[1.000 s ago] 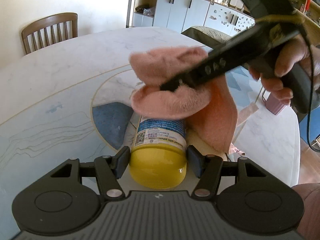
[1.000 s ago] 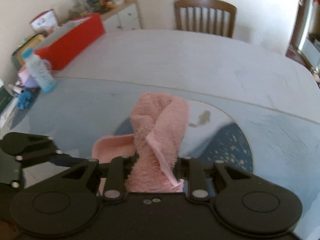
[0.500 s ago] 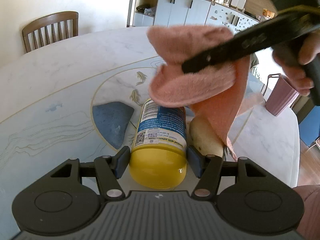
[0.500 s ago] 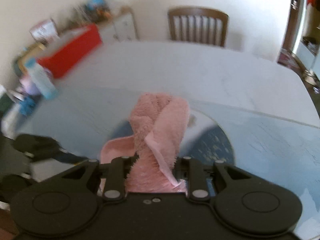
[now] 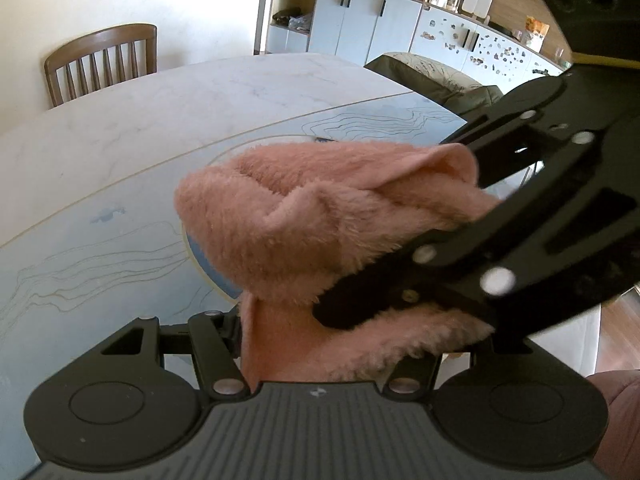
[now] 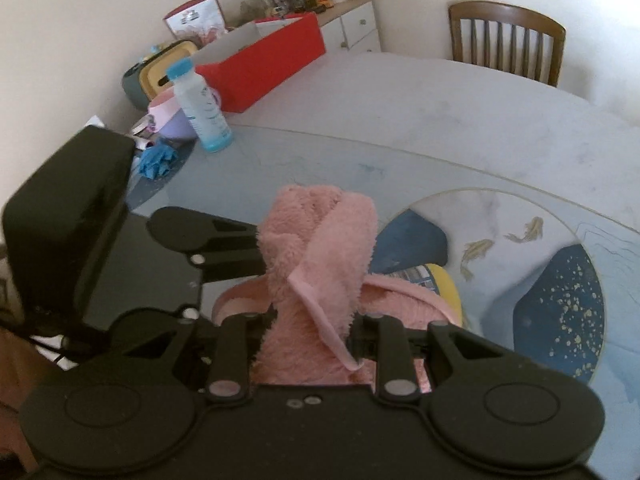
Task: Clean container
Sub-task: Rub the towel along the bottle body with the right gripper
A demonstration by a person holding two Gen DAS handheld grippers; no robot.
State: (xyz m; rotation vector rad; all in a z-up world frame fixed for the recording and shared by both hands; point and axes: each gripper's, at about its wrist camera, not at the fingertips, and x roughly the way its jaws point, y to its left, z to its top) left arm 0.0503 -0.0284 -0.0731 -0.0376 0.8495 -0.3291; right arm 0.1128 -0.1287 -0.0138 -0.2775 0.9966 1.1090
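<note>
The left gripper (image 5: 332, 344) has its jaws set apart around something the pink cloth (image 5: 320, 224) covers, so from the left wrist view you cannot tell what they clamp. The cloth drapes down between its 2 fingers (image 5: 230, 326) and fills the gap. Across the right of that view the right gripper (image 5: 360, 308) reaches in at a slant, its jaws closed on a thick fold of the cloth.

From the right wrist view, the right gripper (image 6: 310, 330) pinches the cloth (image 6: 320, 248), which stands up in a bunched roll between its jaws and spreads below them. Just right of the roll, the container (image 6: 438, 284) shows as a yellow end and a strip of blue label, lying over the tabletop (image 6: 400, 128) and mostly under the cloth. The left gripper's body (image 6: 208, 240) sits at the left, touching the cloth.
</note>
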